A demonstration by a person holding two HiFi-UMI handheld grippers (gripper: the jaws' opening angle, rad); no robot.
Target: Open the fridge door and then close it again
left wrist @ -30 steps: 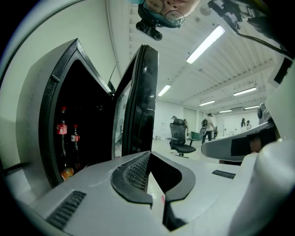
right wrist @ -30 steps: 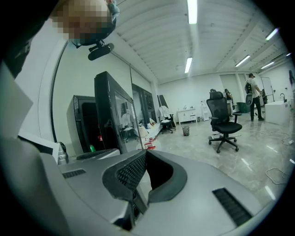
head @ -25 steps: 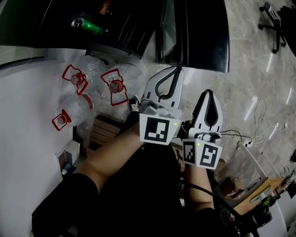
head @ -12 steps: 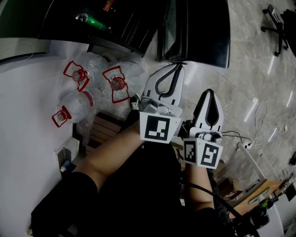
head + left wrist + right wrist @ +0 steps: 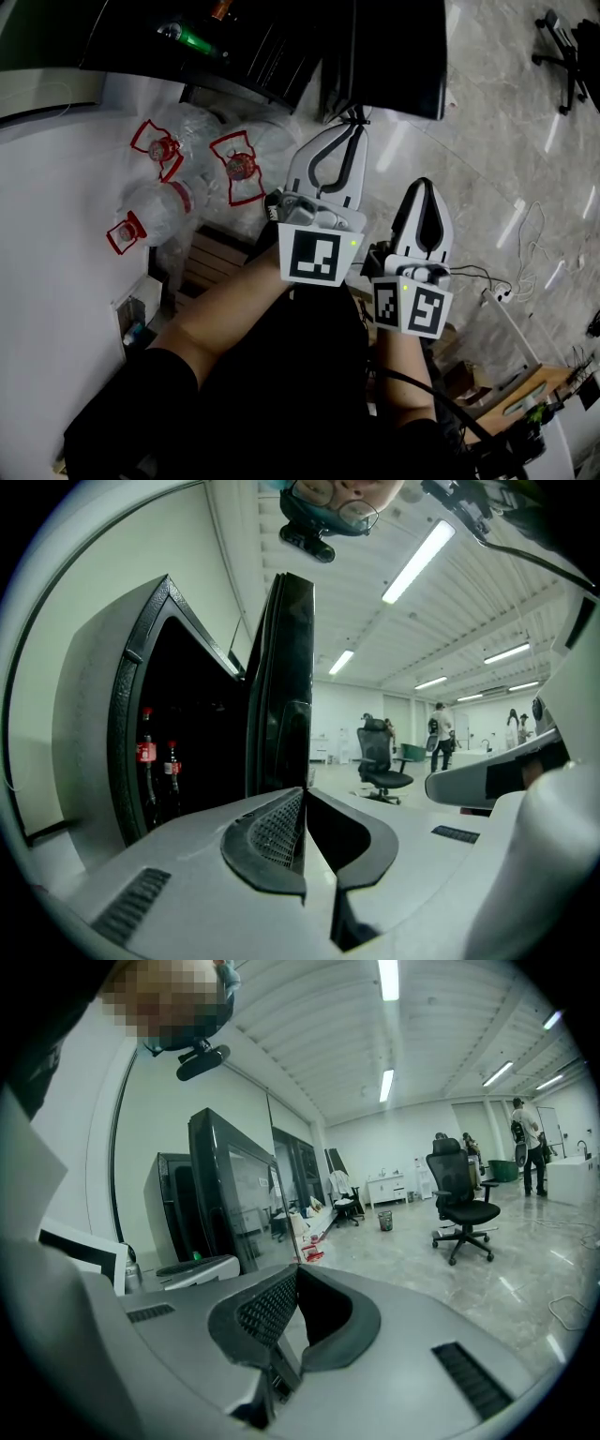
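Fridge door [image 5: 394, 56] stands open, edge-on beside the dark interior, and has swung slightly over the last second. Left claw [image 5: 354, 127], jaws together, has followed it, tip at the door's edge. Right claw [image 5: 424, 186], closed and empty, hangs back. The swing is probably still under way.

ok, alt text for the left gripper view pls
The left claw, jaws together, points at the edge of the open black fridge door. Left of the door, the dark fridge interior holds red-labelled bottles; right of it, an office chair stands in a bright hall.
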